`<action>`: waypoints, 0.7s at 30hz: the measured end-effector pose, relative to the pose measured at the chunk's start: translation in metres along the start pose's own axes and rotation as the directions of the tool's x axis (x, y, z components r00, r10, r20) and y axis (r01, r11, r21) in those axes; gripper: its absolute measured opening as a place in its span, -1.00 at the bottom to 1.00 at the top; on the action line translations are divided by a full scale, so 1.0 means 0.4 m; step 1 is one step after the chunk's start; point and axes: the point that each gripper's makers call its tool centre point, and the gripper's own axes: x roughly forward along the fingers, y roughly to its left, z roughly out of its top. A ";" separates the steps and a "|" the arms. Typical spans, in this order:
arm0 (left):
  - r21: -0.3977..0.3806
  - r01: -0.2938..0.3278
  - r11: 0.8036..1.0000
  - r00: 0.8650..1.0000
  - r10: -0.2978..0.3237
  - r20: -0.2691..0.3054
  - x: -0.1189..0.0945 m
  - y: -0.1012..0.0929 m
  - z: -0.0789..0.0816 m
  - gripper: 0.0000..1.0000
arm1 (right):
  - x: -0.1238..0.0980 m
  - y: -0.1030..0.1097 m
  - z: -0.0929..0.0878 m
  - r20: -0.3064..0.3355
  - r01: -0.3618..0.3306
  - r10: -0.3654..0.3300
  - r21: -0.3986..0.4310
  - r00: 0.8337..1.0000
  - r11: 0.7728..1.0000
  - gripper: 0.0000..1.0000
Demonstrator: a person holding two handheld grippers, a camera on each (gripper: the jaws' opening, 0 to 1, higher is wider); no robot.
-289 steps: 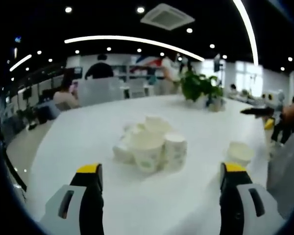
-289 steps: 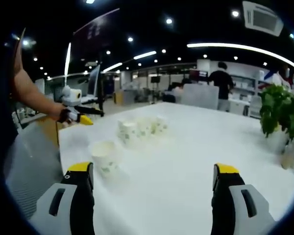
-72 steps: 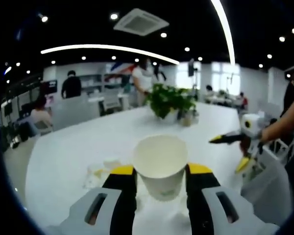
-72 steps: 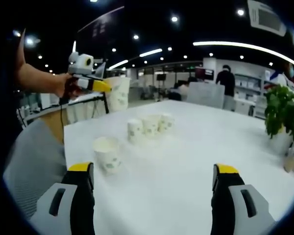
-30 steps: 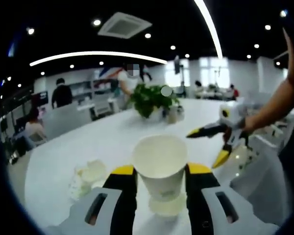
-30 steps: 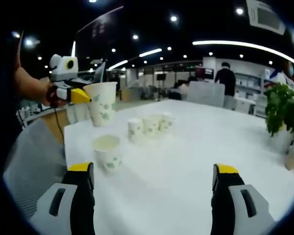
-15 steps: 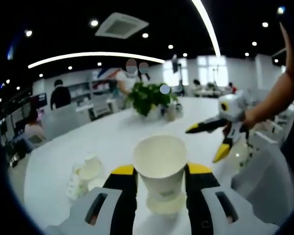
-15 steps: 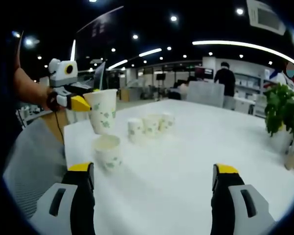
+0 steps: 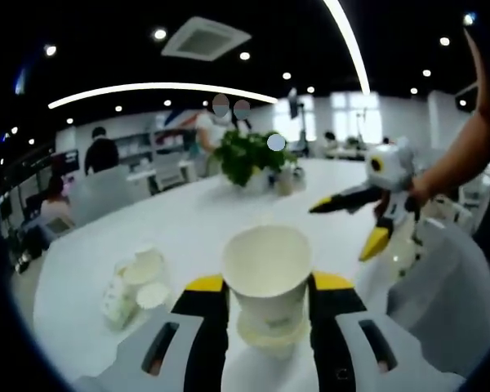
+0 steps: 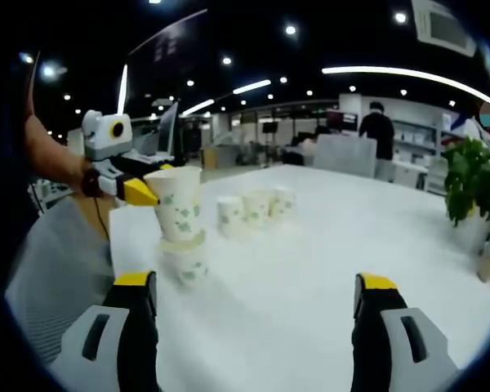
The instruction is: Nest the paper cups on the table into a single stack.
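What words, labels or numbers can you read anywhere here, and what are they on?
None can be read.
held cup: green marks, a pattern, not letters.
cup on the table: the same green pattern.
dark hanging sign: pale marks, too blurred to read.

In the left gripper view, the white paper cup (image 9: 267, 272) clamped between the yellow-tipped jaws hides most of the second white paper cup (image 9: 269, 333) beneath it, leaving just a rim showing. Left of these cups, the cluster of small white paper cups (image 9: 133, 282) is too blurred to count. In the right gripper view, the green leafy plant (image 10: 476, 189) is cut off at the edge.
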 end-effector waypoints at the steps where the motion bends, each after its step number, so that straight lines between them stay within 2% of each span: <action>1: -0.003 -0.001 1.000 1.000 0.001 -0.001 0.000 0.001 -0.003 -0.28 | 0.000 0.000 0.000 0.000 0.000 0.000 0.001 1.000 1.000 0.98; 10: -0.008 -0.002 1.000 1.000 0.003 0.002 0.011 -0.004 -0.033 -0.28 | 0.000 0.008 -0.010 -0.006 -0.003 0.003 0.006 1.000 1.000 0.98; 21: -0.005 -0.004 1.000 0.999 0.004 -0.040 0.023 0.000 -0.079 -0.27 | 0.000 0.007 -0.014 -0.009 0.001 0.000 0.012 1.000 1.000 0.97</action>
